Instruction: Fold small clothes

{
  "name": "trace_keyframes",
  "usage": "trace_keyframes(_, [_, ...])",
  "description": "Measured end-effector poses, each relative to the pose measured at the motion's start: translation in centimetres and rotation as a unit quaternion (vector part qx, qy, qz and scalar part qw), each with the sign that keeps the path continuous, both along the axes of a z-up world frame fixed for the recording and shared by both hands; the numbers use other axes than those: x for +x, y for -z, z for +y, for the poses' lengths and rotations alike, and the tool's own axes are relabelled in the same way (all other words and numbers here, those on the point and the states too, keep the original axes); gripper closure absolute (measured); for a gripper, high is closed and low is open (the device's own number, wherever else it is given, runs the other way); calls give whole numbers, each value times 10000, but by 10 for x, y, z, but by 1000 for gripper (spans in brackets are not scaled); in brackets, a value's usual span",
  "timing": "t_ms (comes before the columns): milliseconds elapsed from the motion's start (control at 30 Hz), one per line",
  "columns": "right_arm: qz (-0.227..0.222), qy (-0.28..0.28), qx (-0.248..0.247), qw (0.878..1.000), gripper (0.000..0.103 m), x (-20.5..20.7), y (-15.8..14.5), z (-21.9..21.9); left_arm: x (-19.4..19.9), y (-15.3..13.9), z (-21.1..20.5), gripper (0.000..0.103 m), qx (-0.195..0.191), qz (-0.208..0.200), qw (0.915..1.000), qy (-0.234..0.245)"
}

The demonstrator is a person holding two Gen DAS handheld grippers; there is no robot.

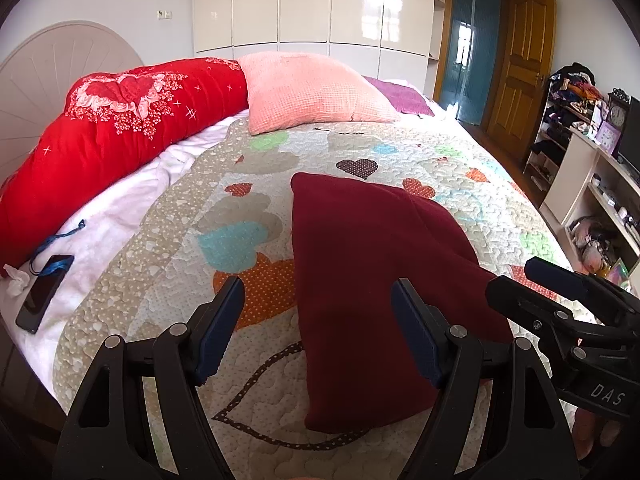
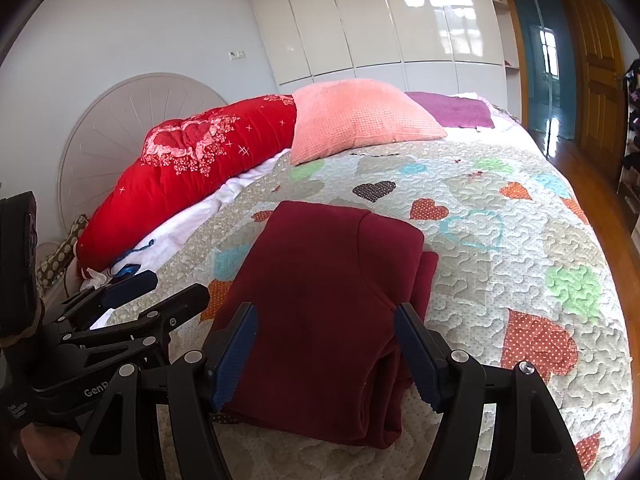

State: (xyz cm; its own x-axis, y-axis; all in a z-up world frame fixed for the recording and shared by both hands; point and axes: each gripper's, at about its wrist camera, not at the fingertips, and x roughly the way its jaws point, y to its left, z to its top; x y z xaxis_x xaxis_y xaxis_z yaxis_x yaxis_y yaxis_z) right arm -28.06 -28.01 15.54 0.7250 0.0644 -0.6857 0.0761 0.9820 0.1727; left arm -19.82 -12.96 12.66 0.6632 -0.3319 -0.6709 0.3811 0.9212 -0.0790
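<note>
A dark red garment (image 1: pixel 372 280) lies folded into a thick rectangle on the heart-patterned quilt (image 1: pixel 180 280), its folded layers stacked at the right edge (image 2: pixel 404 320). My left gripper (image 1: pixel 318 282) hovers open over the garment's near left part, with nothing pressed between its blue pads. My right gripper (image 2: pixel 326 308) is also open, above the garment's (image 2: pixel 328 272) near end, pads apart from the cloth. Each gripper shows in the other's view: the right one (image 1: pixel 516 276) at the right edge, the left one (image 2: pixel 178 284) at the left edge.
A long red bolster quilt (image 1: pixel 120 132), a pink pillow (image 1: pixel 312 92) and a purple towel (image 1: pixel 400 96) line the far side of the bed. A black phone (image 1: pixel 44 292) with a blue strap lies on the white sheet at left. Cluttered shelves (image 1: pixel 592 184) stand at right.
</note>
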Motion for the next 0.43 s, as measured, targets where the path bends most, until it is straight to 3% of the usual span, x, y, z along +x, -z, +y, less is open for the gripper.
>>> trace_keyframes(433, [12,-19,10,10000,35,1,1,-3,-6,-1,-9,27,132,-304,9992,212])
